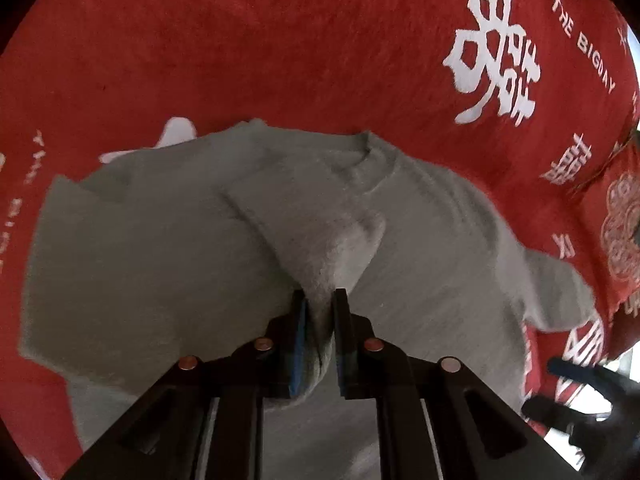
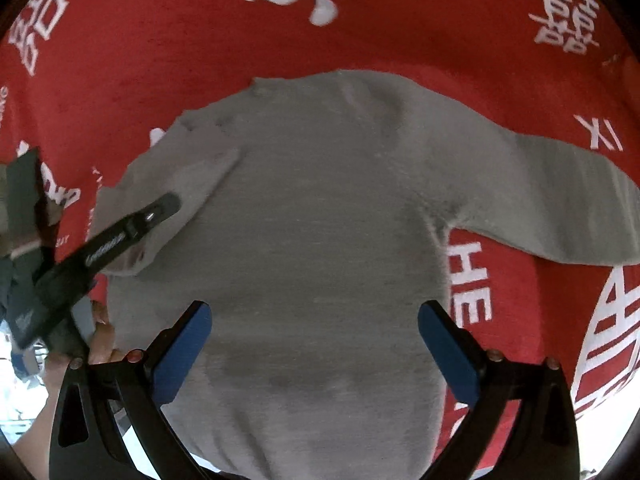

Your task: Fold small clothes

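A small grey sweater [image 2: 320,220] lies flat on a red cloth; it also shows in the left wrist view [image 1: 140,264]. My left gripper [image 1: 320,300] is shut on the sweater's left sleeve [image 1: 320,240], which is lifted and folded over the body. In the right wrist view that gripper [image 2: 168,204] reaches in from the left onto the folded sleeve. My right gripper [image 2: 314,320] is open and empty above the sweater's lower body. The right sleeve [image 2: 568,200] lies spread out to the right.
The red cloth [image 1: 280,40] with white characters and lettering covers the surface around the sweater. My right gripper's fingers [image 1: 576,372] show at the lower right of the left wrist view. A hand [image 2: 100,336] holds the left gripper at the lower left.
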Demonstrator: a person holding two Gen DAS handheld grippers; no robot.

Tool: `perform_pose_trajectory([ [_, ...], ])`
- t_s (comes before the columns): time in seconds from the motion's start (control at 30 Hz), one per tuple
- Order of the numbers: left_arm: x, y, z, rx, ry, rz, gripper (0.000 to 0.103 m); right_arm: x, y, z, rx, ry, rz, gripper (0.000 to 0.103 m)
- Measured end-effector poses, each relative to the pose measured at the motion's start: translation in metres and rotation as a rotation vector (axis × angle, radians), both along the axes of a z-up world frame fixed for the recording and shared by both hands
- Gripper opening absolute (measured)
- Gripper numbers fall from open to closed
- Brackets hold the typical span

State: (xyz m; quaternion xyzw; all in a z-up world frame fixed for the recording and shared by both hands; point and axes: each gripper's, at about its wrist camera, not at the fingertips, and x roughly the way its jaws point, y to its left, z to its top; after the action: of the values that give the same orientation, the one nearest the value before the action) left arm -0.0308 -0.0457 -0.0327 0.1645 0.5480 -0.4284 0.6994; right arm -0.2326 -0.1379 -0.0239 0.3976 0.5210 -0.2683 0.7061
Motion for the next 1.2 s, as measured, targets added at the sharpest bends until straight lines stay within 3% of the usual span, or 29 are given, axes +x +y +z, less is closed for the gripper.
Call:
perform_pose_trajectory([
  [0.03,0.001,0.005,0.005,0.006,-0.005,0.001,0.037,0.000,-0.001,-0.002,0.003,-0.006,0.001,0.103],
  [0.07,0.003,0.014,0.012,0.005,-0.021,0.014,0.068,0.008,-0.003,-0.003,0.012,-0.021,0.008,0.103],
  [0.1,0.005,0.023,0.022,-0.007,-0.053,0.037,0.077,0.016,-0.002,-0.003,0.018,-0.031,0.013,0.103],
  [0.23,0.024,0.066,0.042,0.038,-0.131,0.069,0.077,0.063,-0.002,-0.001,0.028,-0.075,0.056,0.103],
  [0.37,0.043,0.110,0.025,0.206,-0.227,0.132,0.077,0.132,0.013,0.004,-0.075,-0.032,0.194,0.103],
  [0.4,0.049,0.121,0.012,0.269,-0.233,0.143,0.077,0.153,0.022,0.001,-0.116,0.007,0.250,0.103],
  [0.53,0.060,0.135,-0.017,0.363,-0.241,0.171,0.077,0.201,0.057,-0.025,-0.313,0.224,0.421,0.102],
  [0.57,0.063,0.133,-0.022,0.372,-0.244,0.178,0.077,0.205,0.062,-0.035,-0.362,0.279,0.461,0.095],
  [0.6,0.065,0.129,-0.024,0.358,-0.250,0.195,0.077,0.208,0.062,-0.042,-0.386,0.302,0.483,0.065],
  [0.63,0.067,0.122,-0.023,0.352,-0.262,0.212,0.077,0.207,0.058,-0.044,-0.347,0.275,0.480,0.022],
  [0.67,0.071,0.116,-0.022,0.352,-0.270,0.226,0.077,0.199,0.041,-0.037,-0.258,0.184,0.405,0.018],
  [0.77,0.081,0.114,-0.021,0.353,-0.295,0.284,0.077,0.160,0.004,0.003,-0.237,-0.088,0.204,0.019],
  [0.83,0.086,0.117,-0.023,0.360,-0.307,0.324,0.077,0.134,-0.011,0.014,-0.251,-0.174,0.142,0.024],
  [0.87,0.090,0.118,-0.024,0.360,-0.307,0.340,0.078,0.118,-0.020,0.012,-0.237,-0.189,0.104,0.032],
  [0.9,0.093,0.118,-0.023,0.357,-0.303,0.355,0.078,0.100,-0.031,0.001,-0.183,-0.178,0.060,0.059],
  [0.93,0.095,0.119,-0.025,0.358,-0.303,0.358,0.078,0.086,-0.039,-0.010,-0.135,-0.144,0.021,0.078],
  [1.03,0.092,0.122,-0.021,0.376,-0.302,0.335,0.078,0.035,-0.058,-0.043,0.019,-0.110,-0.146,0.078],
  [1.1,0.085,0.136,-0.014,0.369,-0.262,0.306,0.078,0.007,-0.064,-0.051,0.116,-0.189,-0.251,0.078],
  [1.2,0.084,0.157,0.000,0.343,-0.185,0.285,0.078,-0.002,-0.067,-0.055,0.192,-0.257,-0.302,0.078],
])
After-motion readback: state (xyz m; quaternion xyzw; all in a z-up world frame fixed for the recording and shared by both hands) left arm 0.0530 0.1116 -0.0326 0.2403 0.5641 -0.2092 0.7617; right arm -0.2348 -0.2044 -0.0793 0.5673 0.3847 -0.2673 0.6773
